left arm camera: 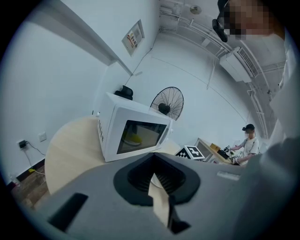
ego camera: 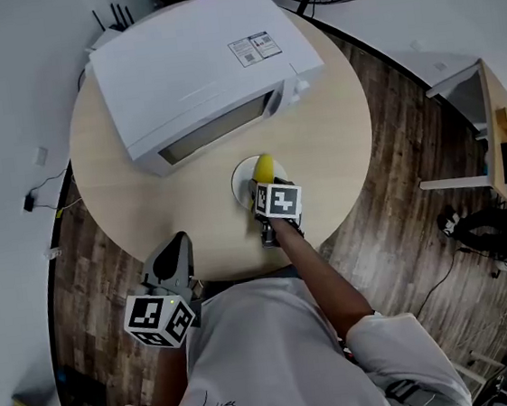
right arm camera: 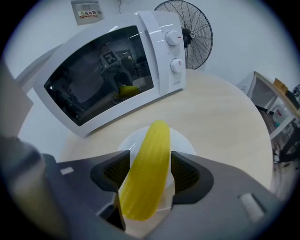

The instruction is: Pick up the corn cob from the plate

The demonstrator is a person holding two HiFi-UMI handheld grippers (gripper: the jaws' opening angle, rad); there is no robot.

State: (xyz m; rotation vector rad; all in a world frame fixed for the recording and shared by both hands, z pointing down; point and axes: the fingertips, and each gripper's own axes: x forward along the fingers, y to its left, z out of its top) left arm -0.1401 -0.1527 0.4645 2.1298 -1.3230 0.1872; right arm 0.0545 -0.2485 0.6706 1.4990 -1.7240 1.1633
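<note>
Corn cob (right arm camera: 145,173): on the white plate (right arm camera: 185,143), between the right gripper (right arm camera: 150,171)'s fingers (right arm camera: 187,174).
Right fingers: wide apart, not squeezing.
Left gripper (left arm camera: 157,176): fingers together, empty.
Do it well: squeeze the cob's middle gently, lift straight.

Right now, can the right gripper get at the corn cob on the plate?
Probably yes: the right gripper's open jaws flank the corn cob on the plate, with nothing else between them.
</note>
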